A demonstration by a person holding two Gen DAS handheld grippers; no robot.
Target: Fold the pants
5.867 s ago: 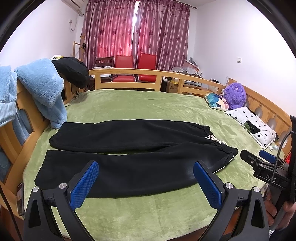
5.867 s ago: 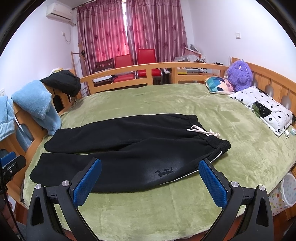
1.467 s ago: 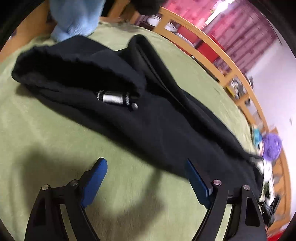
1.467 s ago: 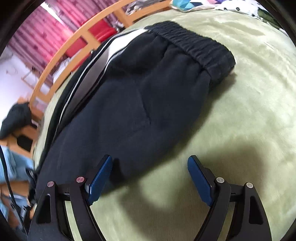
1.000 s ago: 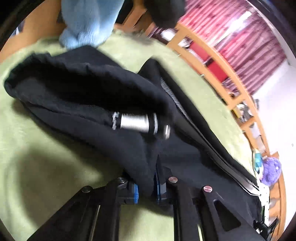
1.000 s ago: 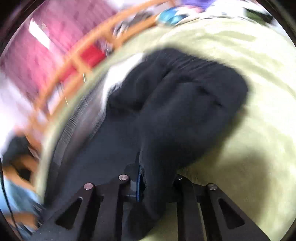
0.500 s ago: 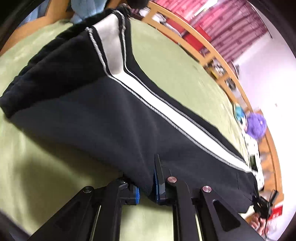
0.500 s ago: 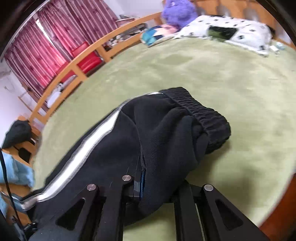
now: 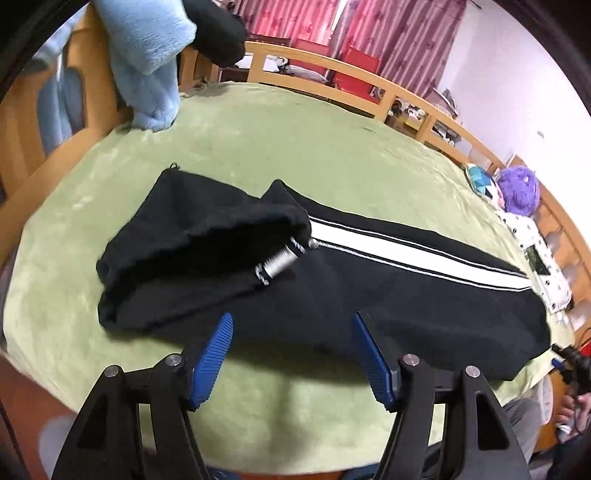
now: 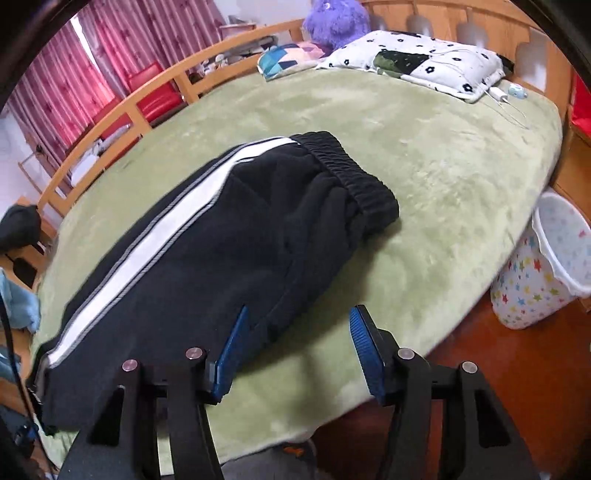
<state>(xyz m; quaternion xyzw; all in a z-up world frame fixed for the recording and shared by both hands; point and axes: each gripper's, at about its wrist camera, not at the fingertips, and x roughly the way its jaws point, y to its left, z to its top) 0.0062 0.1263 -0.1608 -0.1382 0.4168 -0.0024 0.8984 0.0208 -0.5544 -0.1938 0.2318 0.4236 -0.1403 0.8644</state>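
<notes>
both grippers (image 9: pixel 291 354) (image 10: pixel 295 343) gape just short of the pants (image 9: pixel 369 288).

Purple plush toy (image 10: pixel 334 18), star-patterned bin (image 10: pixel 546 266)

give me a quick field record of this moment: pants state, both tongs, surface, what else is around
pants: black with a white side stripe, folded lengthwise, lying on the bed
waistband: on the right tongs' side
leg cuffs: on the left tongs' side, rumpled
left tongs: open, holding nothing, at the near edge of the pants
right tongs: open, holding nothing
surface: green blanket
nearby: purple plush, star bin
</notes>
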